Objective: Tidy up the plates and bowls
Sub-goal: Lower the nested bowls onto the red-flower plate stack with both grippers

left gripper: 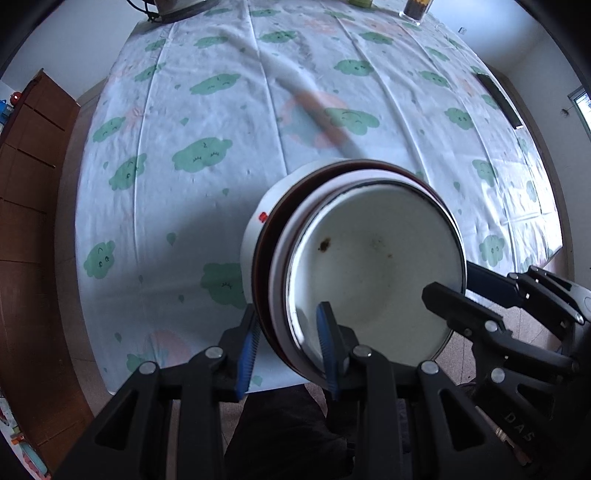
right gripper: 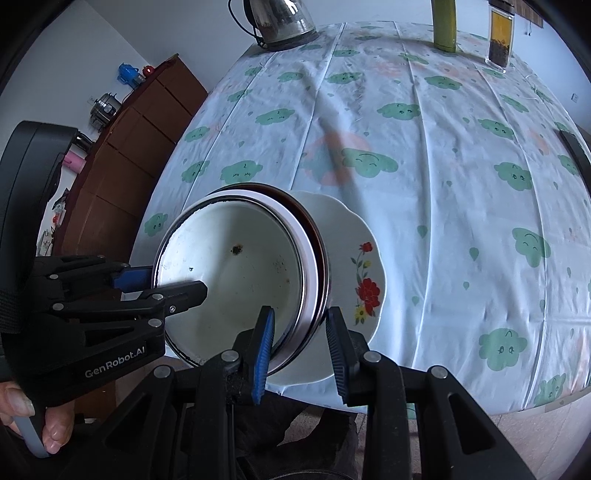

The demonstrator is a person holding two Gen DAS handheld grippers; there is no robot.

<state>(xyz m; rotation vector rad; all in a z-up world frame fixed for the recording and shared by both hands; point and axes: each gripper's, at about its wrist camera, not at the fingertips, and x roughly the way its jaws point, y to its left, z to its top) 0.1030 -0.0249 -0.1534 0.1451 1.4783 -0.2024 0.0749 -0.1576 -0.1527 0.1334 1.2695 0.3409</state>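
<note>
Stack of dishes (left gripper: 354,258) hangs over near edge of table (left gripper: 207,110), carried between both grippers: white enamel bowl (right gripper: 229,273) on top, a dark-rimmed dish nested under it, flowered plate (right gripper: 354,266) at bottom. Bowl's inside shows a few brown specks. Left gripper (left gripper: 288,343) clamps stack rim, one blue pad inside bowl wall, other outside under the plates; jaws narrow, holding. Right gripper (right gripper: 301,343) does same on opposite rim, inner pad on bowl wall, outer pad by plate edge; also narrow, holding. Two-sided grip prob. because the stack would tip from one side only. Stack looks tilted in both views, tho fisheye may exaggerate. Cloud-print cloth below is bare nr stack. Kettle (right gripper: 280,18), green bottle (right gripper: 445,26), jar (right gripper: 500,37) sit at far edge, well apart. Judged: stack being set down or shifted as one unit.
</note>
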